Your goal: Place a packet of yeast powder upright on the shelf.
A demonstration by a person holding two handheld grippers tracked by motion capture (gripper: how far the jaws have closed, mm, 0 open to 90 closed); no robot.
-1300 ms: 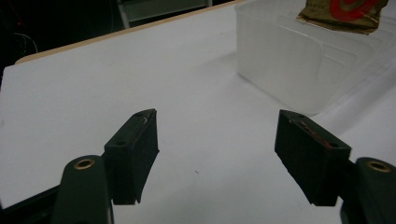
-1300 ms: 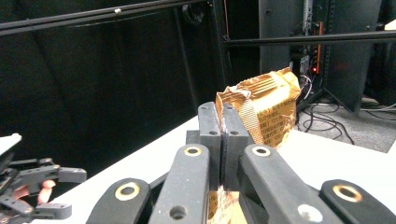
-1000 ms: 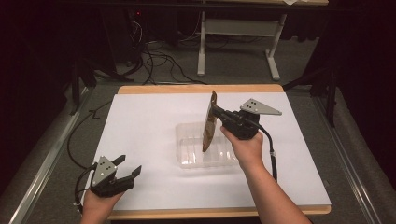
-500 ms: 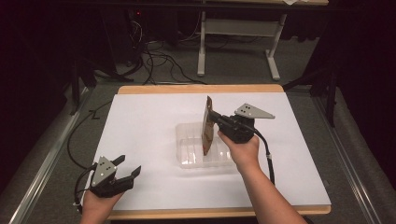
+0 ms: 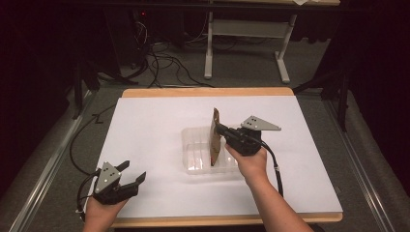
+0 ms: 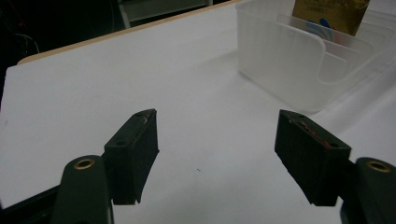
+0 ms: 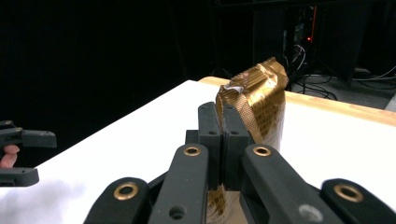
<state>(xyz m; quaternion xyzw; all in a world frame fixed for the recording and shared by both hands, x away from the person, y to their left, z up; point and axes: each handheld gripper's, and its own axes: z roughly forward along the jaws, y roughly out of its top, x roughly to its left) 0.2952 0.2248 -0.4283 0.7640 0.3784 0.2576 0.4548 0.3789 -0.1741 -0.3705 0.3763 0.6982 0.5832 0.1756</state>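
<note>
A gold-brown foil packet [image 5: 215, 137] stands on edge, its lower end inside a clear plastic rack [image 5: 196, 154] with upright dividers at the table's middle. My right gripper [image 5: 218, 128] is shut on the packet's upper edge, coming at it from the right. In the right gripper view the jaws pinch the crinkled foil packet [image 7: 261, 100] tight between them. My left gripper [image 5: 129, 171] rests near the table's front left corner, open, with nothing between its jaws. In the left gripper view the clear plastic rack [image 6: 289, 51] and the packet's lower part [image 6: 329, 14] show at the upper right.
The white table top [image 5: 150, 125] has a wooden rim along its far and near edges. Cables and a desk frame [image 5: 246, 34] lie on the dark floor beyond the table. A cable [image 5: 273, 166] trails from the right gripper along the forearm.
The right gripper has lowered the packet, so its bottom end now sits deeper in the rack. The left gripper has stayed where it was.
</note>
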